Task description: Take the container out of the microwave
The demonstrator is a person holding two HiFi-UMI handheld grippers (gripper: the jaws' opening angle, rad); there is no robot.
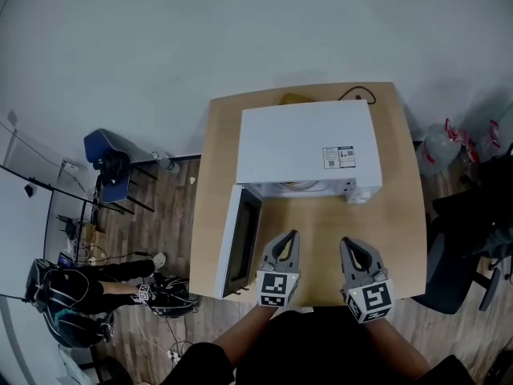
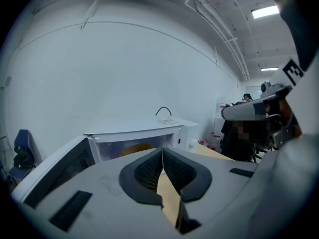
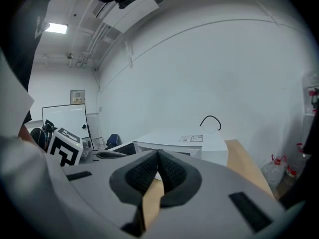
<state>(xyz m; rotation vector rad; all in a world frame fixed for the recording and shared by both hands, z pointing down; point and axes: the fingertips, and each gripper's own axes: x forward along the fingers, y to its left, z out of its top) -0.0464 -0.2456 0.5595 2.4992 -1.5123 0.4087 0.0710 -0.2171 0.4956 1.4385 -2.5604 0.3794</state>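
I see the wooden table [image 1: 401, 215] carrying the white microwave [image 1: 309, 147], its door [image 1: 240, 243] swung open to the left. My left gripper [image 1: 288, 237] and right gripper [image 1: 347, 245] hover side by side before the opening, both with jaws pressed together on nothing. The yellowish container [image 2: 133, 148] sits inside the microwave's cavity.

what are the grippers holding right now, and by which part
Nothing. The left gripper and right gripper are both shut and empty, short of the open microwave.
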